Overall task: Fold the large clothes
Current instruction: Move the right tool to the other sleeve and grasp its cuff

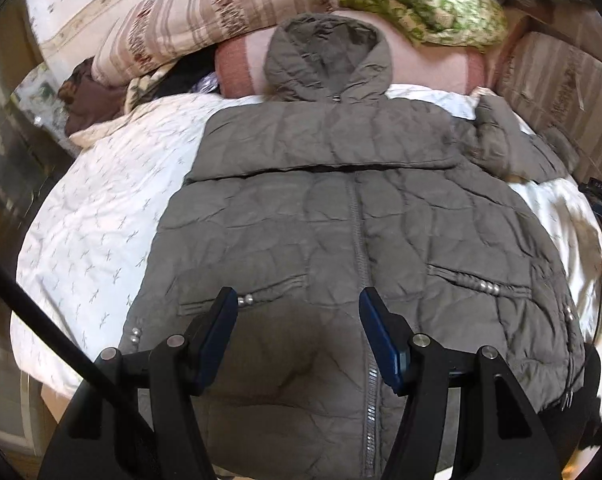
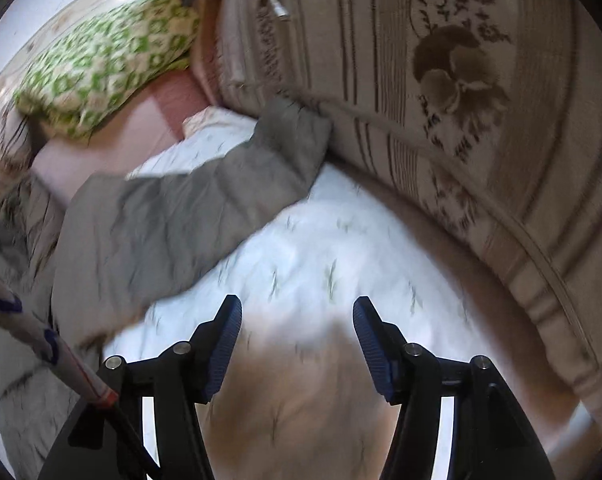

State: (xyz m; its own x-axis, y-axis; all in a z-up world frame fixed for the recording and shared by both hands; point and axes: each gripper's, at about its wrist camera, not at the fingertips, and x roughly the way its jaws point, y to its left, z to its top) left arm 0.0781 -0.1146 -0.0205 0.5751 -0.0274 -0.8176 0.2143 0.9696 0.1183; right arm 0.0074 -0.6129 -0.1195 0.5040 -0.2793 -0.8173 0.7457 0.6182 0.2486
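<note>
The coat (image 1: 341, 216) lies front up and zipped on the white quilt (image 1: 101, 216) of a bed, its hood (image 1: 329, 60) resting against a pink pillow (image 1: 429, 56) at the far end. One sleeve is folded across the chest, its edge running straight from side to side; the other sleeve (image 2: 205, 188) reaches out over the quilt toward a striped cushion (image 2: 481, 120), its cuff touching the cushion's foot.

The left gripper (image 1: 299, 304) hangs over the lower front of the coat, jaws about half apart and released, nothing between the blue pads (image 1: 221, 340). The zip runs just inside its right-hand finger, and a beaded pocket sits beside the other finger. Whether the fingertips touch the cloth I cannot tell.

The right gripper (image 2: 297, 312) is over bare quilt, just beside the outstretched sleeve, jaws likewise about half apart and empty. Its view is blurred. The sleeve lies off to the left of its fingers, apart from them.

A green patterned blanket (image 1: 421, 4) is heaped behind the pillow
</note>
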